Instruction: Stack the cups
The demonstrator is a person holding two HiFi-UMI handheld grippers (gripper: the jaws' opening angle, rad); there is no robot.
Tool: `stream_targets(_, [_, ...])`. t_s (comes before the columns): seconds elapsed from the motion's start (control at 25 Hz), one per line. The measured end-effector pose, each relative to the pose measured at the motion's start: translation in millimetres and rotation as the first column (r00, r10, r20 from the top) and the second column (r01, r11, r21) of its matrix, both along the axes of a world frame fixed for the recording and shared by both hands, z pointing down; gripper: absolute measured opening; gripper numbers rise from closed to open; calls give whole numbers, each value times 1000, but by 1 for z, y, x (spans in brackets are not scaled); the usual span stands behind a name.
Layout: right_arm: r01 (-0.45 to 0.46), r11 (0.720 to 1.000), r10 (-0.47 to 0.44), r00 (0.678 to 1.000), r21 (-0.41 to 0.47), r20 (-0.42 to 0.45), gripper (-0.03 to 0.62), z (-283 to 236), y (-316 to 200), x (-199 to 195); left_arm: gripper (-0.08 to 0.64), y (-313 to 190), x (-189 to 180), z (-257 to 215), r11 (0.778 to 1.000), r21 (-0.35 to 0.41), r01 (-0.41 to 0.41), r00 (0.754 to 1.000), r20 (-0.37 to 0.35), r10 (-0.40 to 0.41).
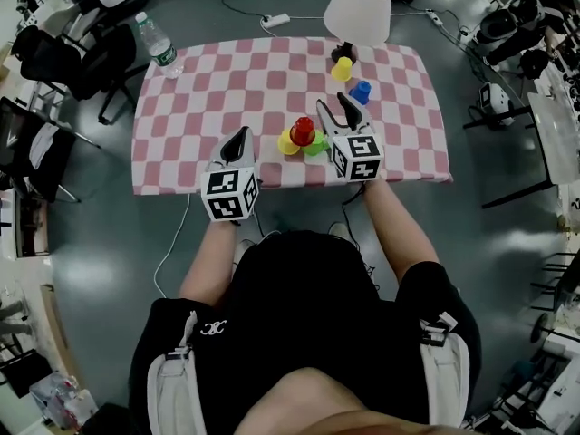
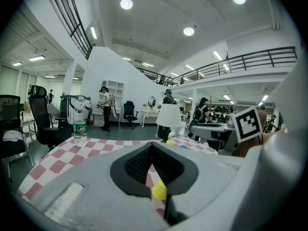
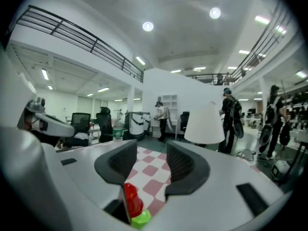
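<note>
Forearms reach forward — right gripper's fingers apart beside red cup.

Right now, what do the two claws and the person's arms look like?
The left claw and right claw are both pale grey plastic with black ribbed pads inside curved jaws. Each has a white cube at the back printed with black square markers. The person wears a black top with short sleeves, so the forearms are bare.
</note>
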State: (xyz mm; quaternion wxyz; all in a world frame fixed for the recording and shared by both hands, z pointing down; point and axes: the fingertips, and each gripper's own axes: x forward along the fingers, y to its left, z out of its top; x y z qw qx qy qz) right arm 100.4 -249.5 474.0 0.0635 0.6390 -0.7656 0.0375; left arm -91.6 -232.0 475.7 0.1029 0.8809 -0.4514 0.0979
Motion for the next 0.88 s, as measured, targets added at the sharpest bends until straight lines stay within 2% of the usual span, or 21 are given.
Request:
stream_targets(0.08, [-76,996,75,997,52,24,136,-17,6,17,15,-2,6,-3,1000,5,-9,1000,-4,9])
stream_targets(0.24, [-172,982,167,984,78,57,6,-33,22,42,15,-5,21,-16,999,29,-36,999,-26,37])
stream_targets(0.52, [-263,960,259,964,94,54,3,-31,52,68,15,-6,62,-32,991,62,-116,992,-40,119])
stream_targets(0.88, [-314,944,309,949,101,68,3,-32,76,98,15,5,107,-39,977,79,-196,980,-23,198])
